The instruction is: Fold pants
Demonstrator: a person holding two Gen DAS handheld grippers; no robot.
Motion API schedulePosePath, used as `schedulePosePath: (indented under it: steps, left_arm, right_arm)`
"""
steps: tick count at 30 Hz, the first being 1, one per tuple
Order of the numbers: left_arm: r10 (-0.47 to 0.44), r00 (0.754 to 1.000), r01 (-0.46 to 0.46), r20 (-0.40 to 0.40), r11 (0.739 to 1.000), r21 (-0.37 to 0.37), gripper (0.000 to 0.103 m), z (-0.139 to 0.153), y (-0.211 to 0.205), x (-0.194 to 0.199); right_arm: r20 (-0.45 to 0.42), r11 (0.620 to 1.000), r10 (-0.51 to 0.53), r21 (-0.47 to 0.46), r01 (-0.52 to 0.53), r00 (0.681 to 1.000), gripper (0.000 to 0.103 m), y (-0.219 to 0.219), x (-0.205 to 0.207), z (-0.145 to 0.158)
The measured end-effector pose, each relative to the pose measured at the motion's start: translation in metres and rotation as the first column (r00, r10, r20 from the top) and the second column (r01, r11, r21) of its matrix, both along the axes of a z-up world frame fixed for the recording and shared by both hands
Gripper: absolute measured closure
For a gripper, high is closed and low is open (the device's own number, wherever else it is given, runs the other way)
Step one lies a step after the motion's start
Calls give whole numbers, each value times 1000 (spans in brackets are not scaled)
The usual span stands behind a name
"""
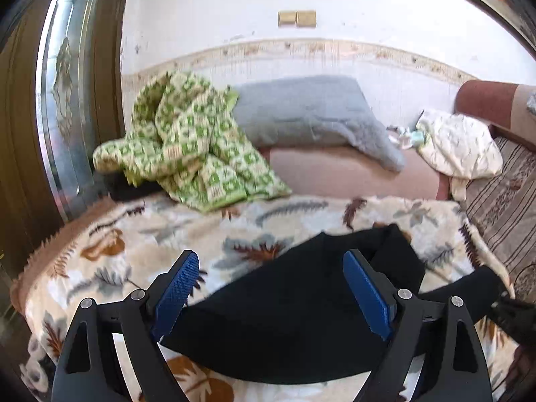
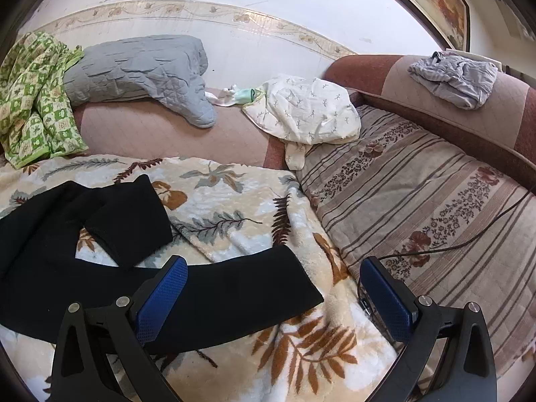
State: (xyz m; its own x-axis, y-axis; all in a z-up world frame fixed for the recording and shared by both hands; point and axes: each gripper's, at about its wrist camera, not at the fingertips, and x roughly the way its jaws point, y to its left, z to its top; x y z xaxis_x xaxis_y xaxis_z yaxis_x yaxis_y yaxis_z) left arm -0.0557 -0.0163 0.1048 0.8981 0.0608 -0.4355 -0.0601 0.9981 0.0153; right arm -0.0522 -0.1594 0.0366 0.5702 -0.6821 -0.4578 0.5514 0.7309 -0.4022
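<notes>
Black soft-knit pants (image 2: pixel 100 268) lay half-folded mid-blanket on the leaf-print fleece blanket (image 2: pixel 234 194), both the left gripper (image 1: pixel 271 288) and right gripper (image 2: pixel 273 288) gaping wide, empty, probably lining up the next fold.

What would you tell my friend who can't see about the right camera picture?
Black pants lie crumpled on a leaf-print blanket, below the open, empty right gripper. Behind them lie a gray quilt and a white cloth.
</notes>
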Motion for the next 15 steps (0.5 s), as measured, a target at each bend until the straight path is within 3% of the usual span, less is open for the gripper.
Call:
schedulePosePath:
  steps: [4,8,13,15]
  left_arm:
    - [29,998,-29,52,1000,-9,15,15,9,-25]
    - [70,996,-68,54,997,-48,14,25,24,-35]
    - [38,998,-46,-44,976,-211,15,30,52,-28]
    - [34,997,-50,-69,969,-242,15,31,59,-27]
  right_arm:
    - [-6,1000,-12,6,12,1000,0,-4,0,-1]
    - [-15,1000,-18,6,18,1000,0,-5,-2,-1]
    - [-17,1000,-23,7,23,1000,0,-6,-2,-1]
    - [-22,1000,-25,8,25,999,0,-5,-2,-2]
